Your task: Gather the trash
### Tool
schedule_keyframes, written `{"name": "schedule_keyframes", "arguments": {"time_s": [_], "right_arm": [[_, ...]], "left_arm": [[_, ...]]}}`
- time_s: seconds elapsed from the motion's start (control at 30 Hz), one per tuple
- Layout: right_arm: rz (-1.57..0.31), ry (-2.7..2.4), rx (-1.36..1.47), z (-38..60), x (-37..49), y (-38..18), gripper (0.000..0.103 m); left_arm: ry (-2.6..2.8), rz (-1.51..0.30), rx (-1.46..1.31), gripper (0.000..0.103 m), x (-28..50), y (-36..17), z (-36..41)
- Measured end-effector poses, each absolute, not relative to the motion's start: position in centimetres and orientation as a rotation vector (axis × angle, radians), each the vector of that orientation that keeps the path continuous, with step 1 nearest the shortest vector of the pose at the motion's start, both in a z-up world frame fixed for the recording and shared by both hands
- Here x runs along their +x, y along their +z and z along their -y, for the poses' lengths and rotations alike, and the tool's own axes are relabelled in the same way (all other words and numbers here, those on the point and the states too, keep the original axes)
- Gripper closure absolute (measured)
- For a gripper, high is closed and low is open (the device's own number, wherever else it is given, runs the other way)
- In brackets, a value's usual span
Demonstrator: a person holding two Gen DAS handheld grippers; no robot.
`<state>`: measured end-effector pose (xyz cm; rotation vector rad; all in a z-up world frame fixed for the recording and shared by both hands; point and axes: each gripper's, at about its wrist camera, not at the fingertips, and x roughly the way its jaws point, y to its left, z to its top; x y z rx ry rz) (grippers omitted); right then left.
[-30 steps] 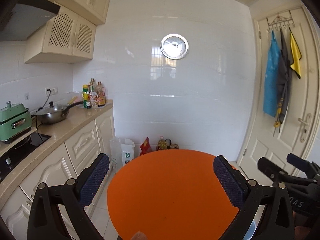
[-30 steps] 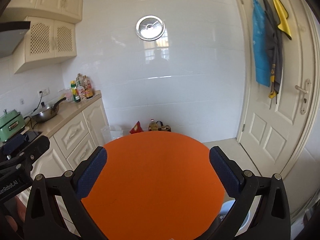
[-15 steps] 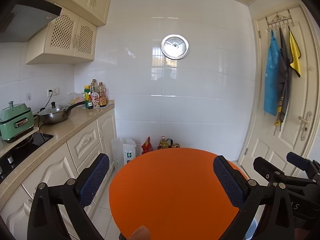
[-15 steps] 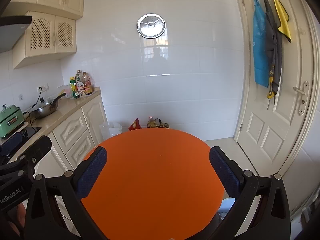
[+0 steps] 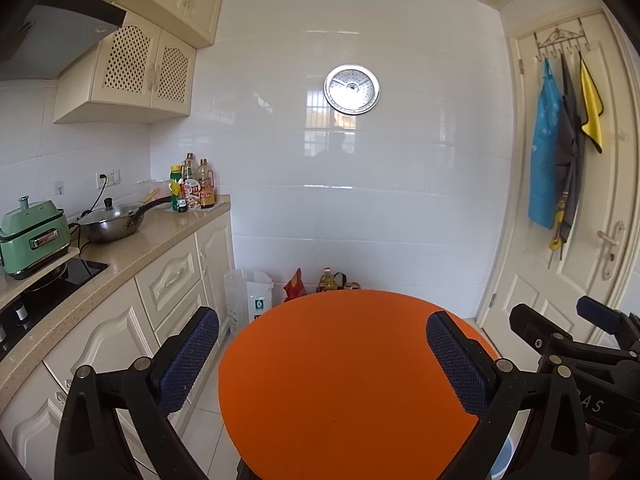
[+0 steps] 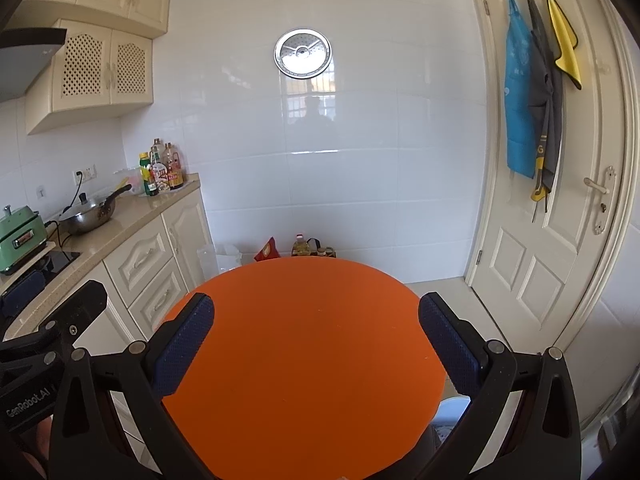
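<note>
A round orange table [image 5: 344, 376] [image 6: 304, 344] fills the lower middle of both wrist views, and no trash shows on its top. My left gripper [image 5: 322, 356] is open above the table, nothing between its blue-padded fingers. My right gripper [image 6: 316, 344] is open too and holds nothing. The right gripper [image 5: 576, 336] shows at the right edge of the left wrist view. The left gripper [image 6: 44, 320] shows at the left edge of the right wrist view. On the floor by the far wall lie a white bag [image 5: 248, 298], a red packet [image 5: 295, 283] and an oil bottle [image 5: 329, 281].
A counter [image 5: 132, 252] with cream cabinets runs along the left, carrying a green appliance [image 5: 32, 236], a wok [image 5: 112, 222] and sauce bottles [image 5: 194, 190]. A white door [image 5: 572, 216] with hung aprons stands at the right. A pale bucket rim [image 6: 454, 406] peeks beside the table.
Both grippers have tilted slightly upward and back, so the table sits a little lower and more of the wall and cabinets shows. Both stayed open.
</note>
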<state>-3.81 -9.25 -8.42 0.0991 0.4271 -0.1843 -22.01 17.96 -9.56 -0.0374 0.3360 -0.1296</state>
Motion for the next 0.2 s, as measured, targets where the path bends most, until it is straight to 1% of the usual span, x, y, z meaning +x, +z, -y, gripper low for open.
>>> {"name": "schedule_keyframes", "arguments": {"time_s": [0.2], "right_arm": [[-0.429,-0.191,0.101,9.2,-3.8,-8.5,0.0]], "left_arm": [[-0.13,-0.344,-0.059,0.001,-22.1,-10.0,-16.9]]}}
